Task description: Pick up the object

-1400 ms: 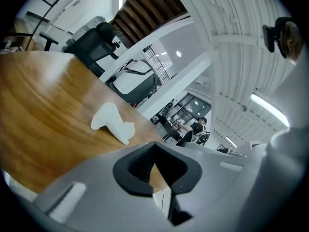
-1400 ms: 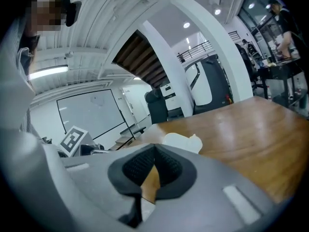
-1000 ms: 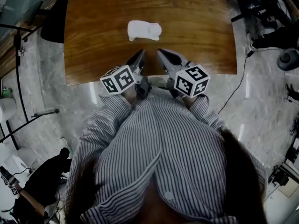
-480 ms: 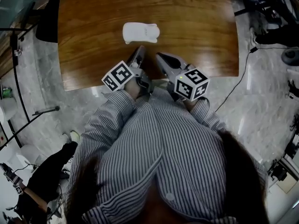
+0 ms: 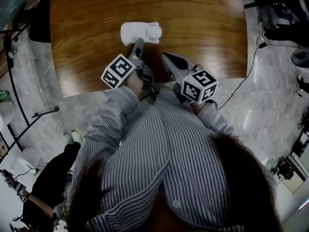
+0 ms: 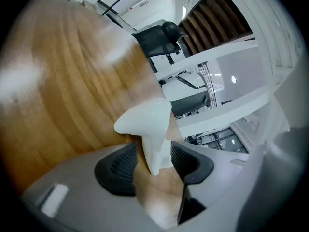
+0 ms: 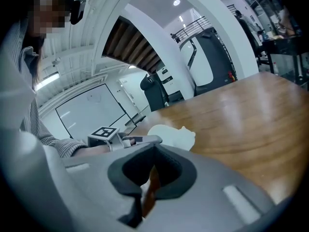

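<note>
1. Wooden table: brown top with visible grain on a pale marble floor. A dark office chair stands at its left end.
2. Left gripper: reaches forward over the table with its marker cube nearest the person. In the left gripper view the jaws stand wide and have just been opening. The dark ribbed pads flank the object's narrow near end, with no clear pressure on it.
3. White glossy moulded object: lies on the table left of centre, long side across, with two rounded bumps at its right end. It sits directly at the left gripper's tips, its near end between the open jaws. It is well ahead and to the left of the right gripper.
4. Right gripper: hangs over the table's near edge and points forward. In the right gripper view the pads sit together with only a thin slit, and nothing is between them. The object shows beyond.
5. Change from a second ago: the left gripper then lay back beside the right one, short of the object. It has now advanced to the object and its cube has rolled. The right gripper has shifted little.
</note>
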Motion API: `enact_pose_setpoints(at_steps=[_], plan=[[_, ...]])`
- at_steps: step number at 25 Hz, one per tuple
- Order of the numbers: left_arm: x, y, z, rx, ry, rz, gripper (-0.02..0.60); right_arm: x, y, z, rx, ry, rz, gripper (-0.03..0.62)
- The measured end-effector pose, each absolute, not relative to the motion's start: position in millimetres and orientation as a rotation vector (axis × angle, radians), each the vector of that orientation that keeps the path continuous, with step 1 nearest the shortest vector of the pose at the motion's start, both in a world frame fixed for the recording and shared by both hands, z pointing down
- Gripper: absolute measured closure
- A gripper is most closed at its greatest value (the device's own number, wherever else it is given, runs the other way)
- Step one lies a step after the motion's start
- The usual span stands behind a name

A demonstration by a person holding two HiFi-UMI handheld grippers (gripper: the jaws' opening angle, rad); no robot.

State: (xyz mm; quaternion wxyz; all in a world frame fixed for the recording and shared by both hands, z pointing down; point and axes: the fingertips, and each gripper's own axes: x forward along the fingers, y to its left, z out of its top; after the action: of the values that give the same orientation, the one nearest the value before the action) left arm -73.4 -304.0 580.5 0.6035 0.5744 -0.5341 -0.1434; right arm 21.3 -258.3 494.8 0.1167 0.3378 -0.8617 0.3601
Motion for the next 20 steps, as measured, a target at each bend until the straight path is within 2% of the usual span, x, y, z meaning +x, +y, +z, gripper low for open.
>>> enact_pose_setpoints(at_steps=[12, 14, 20], plan=[[-74.1, -317.6, 592.8, 1.231, -1.267, -0.341, 0.359, 34.6, -269.8, 498.3, 1.011, -2.512, 1.096, 0.592], [-73.7, -318.8, 592.8, 1.232, -1.274, -0.338, 0.402, 36.5, -269.4, 499.3, 1.013, -2.509, 1.101, 0.592], [-74.7, -318.5, 591.8, 1.267, -1.256, -0.357, 0.431, 36.9, -270.2, 501.6, 1.024, -2.503, 1.106, 0.592]])
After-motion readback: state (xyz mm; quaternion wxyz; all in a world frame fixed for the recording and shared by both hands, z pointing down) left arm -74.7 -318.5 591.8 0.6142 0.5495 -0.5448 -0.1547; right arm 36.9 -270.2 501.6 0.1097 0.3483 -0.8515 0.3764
